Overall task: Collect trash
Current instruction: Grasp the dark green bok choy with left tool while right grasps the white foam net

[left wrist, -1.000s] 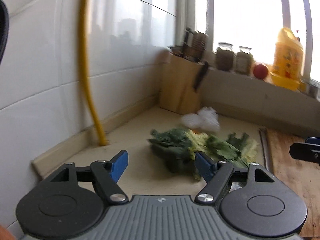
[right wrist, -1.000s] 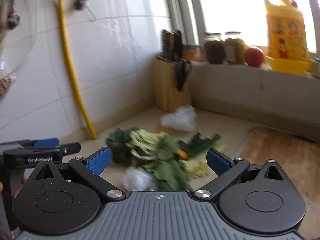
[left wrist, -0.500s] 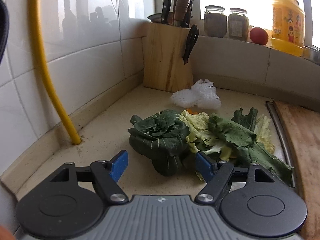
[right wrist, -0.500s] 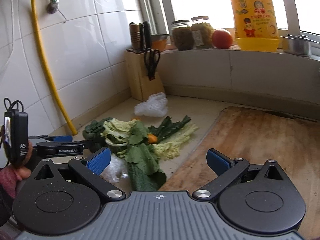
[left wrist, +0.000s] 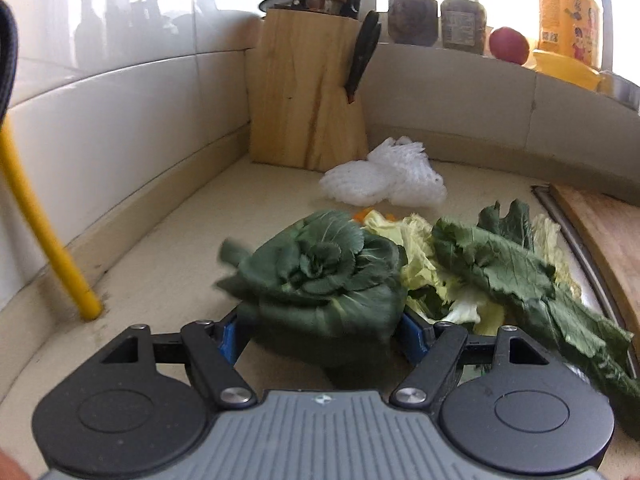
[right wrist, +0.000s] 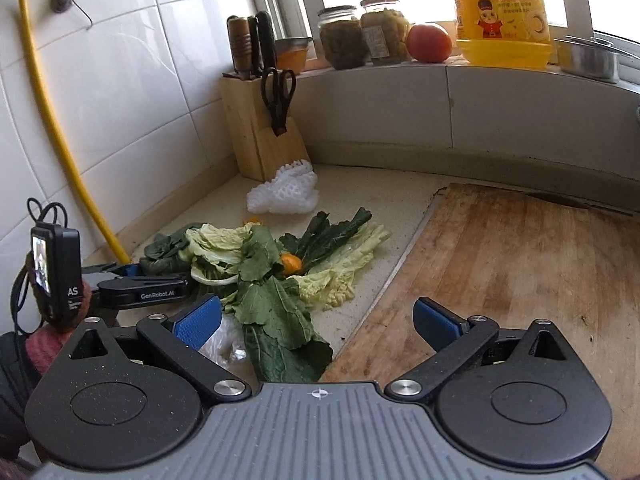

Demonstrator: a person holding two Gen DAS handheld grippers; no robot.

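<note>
Left wrist view: the left hand-held gripper (left wrist: 318, 334) is low over the table (left wrist: 160, 264). Its two blue pads sit on either side of a dark green bok choy (left wrist: 320, 276). The pads are wide apart and right at the plant's sides, but I cannot tell if they squeeze it yet. Just to the right of the bok choy lie pale cabbage leaves (left wrist: 420, 256) and long dark leaves (left wrist: 512, 276), all in one heap. A bit of orange peel (left wrist: 364, 214) peeks out behind the heap. Farther back is a white foam net (left wrist: 384, 180), close to a wooden knife block (left wrist: 308, 92) in the corner. A yellow hose (left wrist: 44, 236) runs down the tiled wall on the left. A wooden board (left wrist: 608, 232) is at the right edge.

Right wrist view: the right hand-held gripper (right wrist: 318, 320) is wide open and holds nothing. Its left pad is over a clear plastic scrap (right wrist: 222, 346) and the end of a big green leaf (right wrist: 276, 320). Its right pad is over the board (right wrist: 520, 264). The leaf heap lies on the table left of the board, with an orange piece (right wrist: 291, 263) in the middle. The left gripper (right wrist: 156, 280) reaches into the heap from the left side, at the bok choy (right wrist: 166, 246). The foam net (right wrist: 284, 192) lies beyond the heap, beside the knife block (right wrist: 260, 128). Jars (right wrist: 364, 32), a tomato (right wrist: 429, 42) and a yellow bottle (right wrist: 500, 12) stand on the window ledge.
</note>
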